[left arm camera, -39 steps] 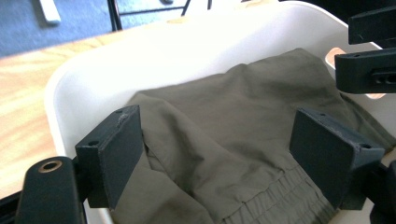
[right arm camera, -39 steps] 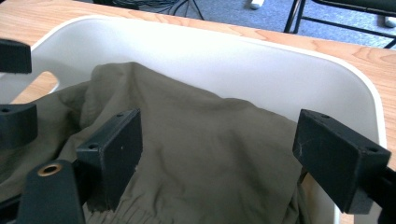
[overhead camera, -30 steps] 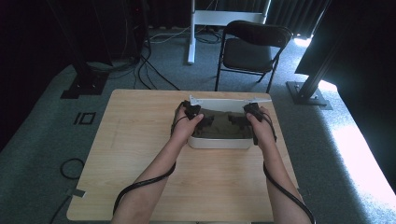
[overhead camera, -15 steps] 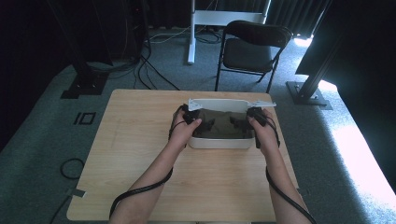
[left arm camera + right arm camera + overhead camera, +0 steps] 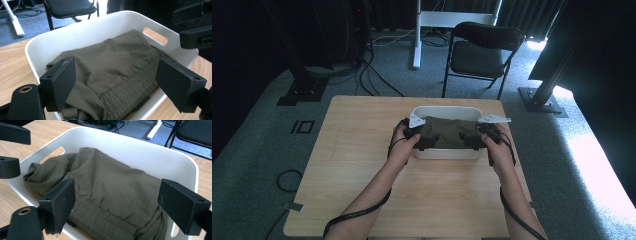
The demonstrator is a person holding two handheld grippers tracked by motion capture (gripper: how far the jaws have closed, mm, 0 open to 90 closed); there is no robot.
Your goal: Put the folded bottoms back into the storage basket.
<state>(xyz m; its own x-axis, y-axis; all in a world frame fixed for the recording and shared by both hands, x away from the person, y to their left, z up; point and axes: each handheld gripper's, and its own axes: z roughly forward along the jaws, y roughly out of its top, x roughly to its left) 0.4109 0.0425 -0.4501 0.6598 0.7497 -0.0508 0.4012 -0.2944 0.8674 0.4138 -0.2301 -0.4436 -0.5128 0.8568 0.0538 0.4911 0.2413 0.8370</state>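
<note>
1. Grey carpet, a folding chair point(image 5: 484, 52) at 12 o'clock and a wooden counter point(image 5: 352, 170) make up the site.
2. White tub point(image 5: 446, 111) now sits slightly nearer the counter's 3 o'clock edge than a second ago; both hands have travelled with it.
3. Olive garment point(image 5: 117, 62) lies folded inside the tub, elastic waistband toward the person.
4. Left hand-held gripper point(image 5: 122, 82): jaws spread, straddling the cloth, pinching nothing.
5. Right hand-held gripper point(image 5: 120, 202): jaws likewise spread over the waistband.
6. Judgement: placement appears complete, or a fresh grasp is pending.
</note>
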